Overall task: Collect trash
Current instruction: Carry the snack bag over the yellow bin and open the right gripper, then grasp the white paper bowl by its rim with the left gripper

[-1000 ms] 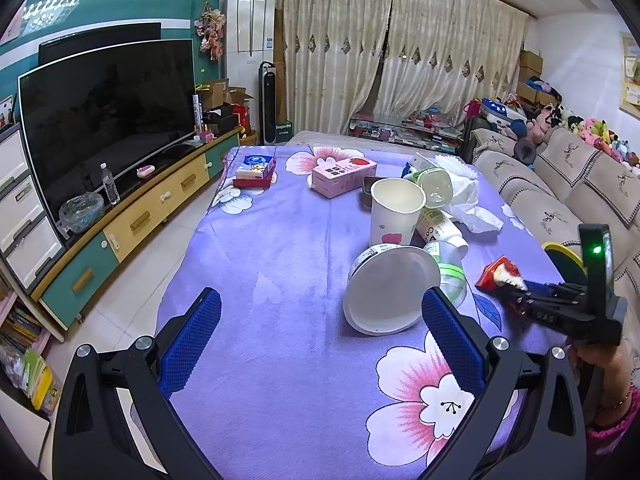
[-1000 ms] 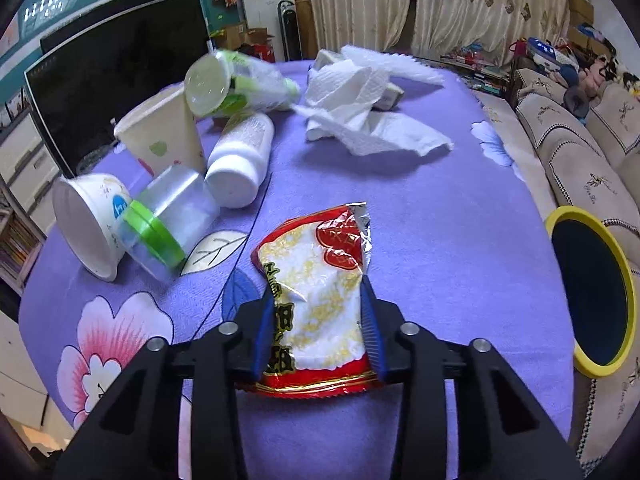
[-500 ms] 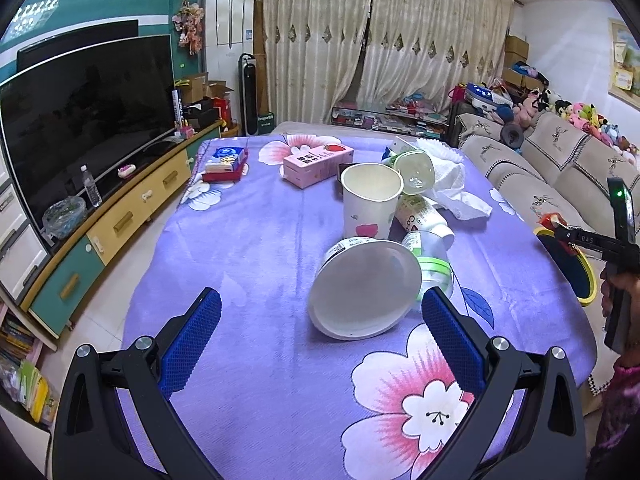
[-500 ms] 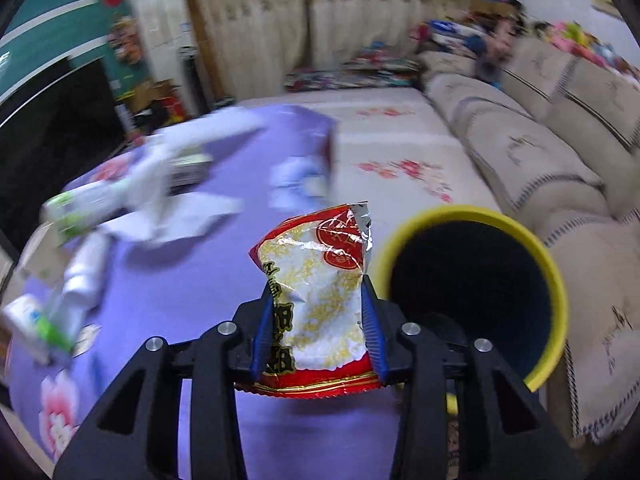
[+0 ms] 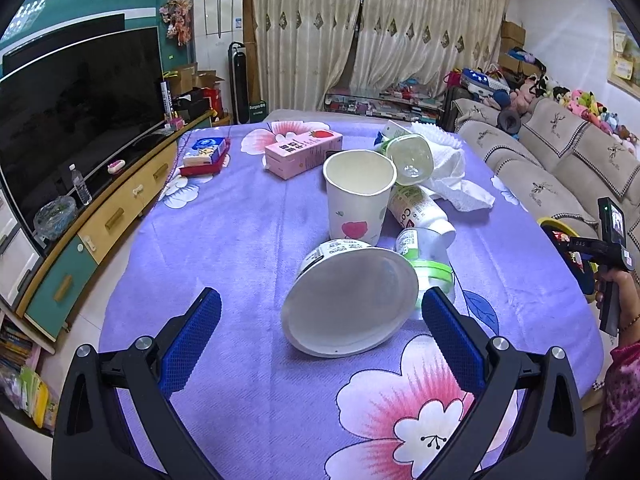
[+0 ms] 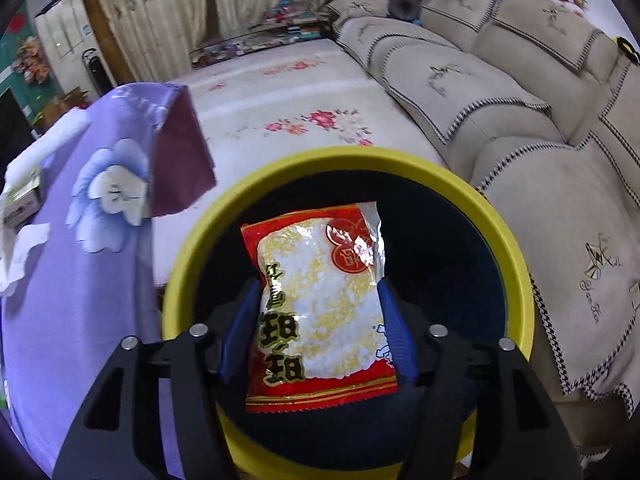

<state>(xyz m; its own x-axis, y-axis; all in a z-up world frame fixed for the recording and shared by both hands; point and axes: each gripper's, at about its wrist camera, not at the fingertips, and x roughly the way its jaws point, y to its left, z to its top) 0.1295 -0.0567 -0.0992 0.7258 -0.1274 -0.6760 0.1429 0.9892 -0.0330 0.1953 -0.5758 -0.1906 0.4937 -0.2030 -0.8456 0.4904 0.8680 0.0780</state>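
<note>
Covering nearly the whole table (image 5: 240, 240), a purple cloth with big flower prints carries the litter. A beige sofa (image 6: 500, 120) runs along its right side, and a television (image 5: 80, 100) stands on a low cabinet off its left edge. Between the table's right edge and the sofa sits a bin (image 6: 192, 248) with a yellow rim and a dark inside. Near the table's middle a white tub (image 5: 348, 300) lies on its side, mouth toward the camera, touching a clear jar with a green lid (image 5: 430, 256) on its right. Behind them stands an upright paper cup (image 5: 358, 196), with a white bottle (image 5: 416, 212) lying beside it and crumpled tissue (image 5: 452, 176) further toward the far right corner. A pink carton (image 5: 300, 152) rests near the far edge. The left gripper (image 5: 320, 340) hovers over the near edge, fingers spread wide, gripping nothing. The right gripper (image 6: 318, 320) points down into the bin's mouth; its jaws are opening, and the red snack packet (image 6: 320, 300) sits between the pads, loosely framed above the dark interior.
</note>
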